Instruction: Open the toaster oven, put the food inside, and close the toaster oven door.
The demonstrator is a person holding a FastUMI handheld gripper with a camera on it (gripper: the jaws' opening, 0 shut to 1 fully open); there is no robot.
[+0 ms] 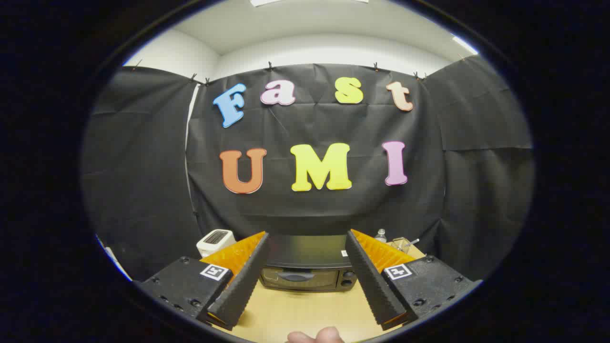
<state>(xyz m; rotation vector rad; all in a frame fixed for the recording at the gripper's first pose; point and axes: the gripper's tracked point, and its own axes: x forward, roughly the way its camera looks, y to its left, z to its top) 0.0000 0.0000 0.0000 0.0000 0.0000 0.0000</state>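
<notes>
Gripper (307,238) fingers spread wide, holding nothing. Oven (307,267) sits on the table (305,309) just beyond the fingertips, framed in the gap between them, door shut. White toaster (215,241) left of it; bottle (380,235) and wire basket (401,244) to its right.

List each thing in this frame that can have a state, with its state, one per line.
Toaster oven: door shut, standing on the table beyond the fingers.
Claw: open, fingers spread wide, holding nothing.
White toaster: upright beside the oven, slots look empty.
Water bottle: upright behind the oven, cap on.
Wire basket: upright by the bottle; contents cannot be told.
</notes>
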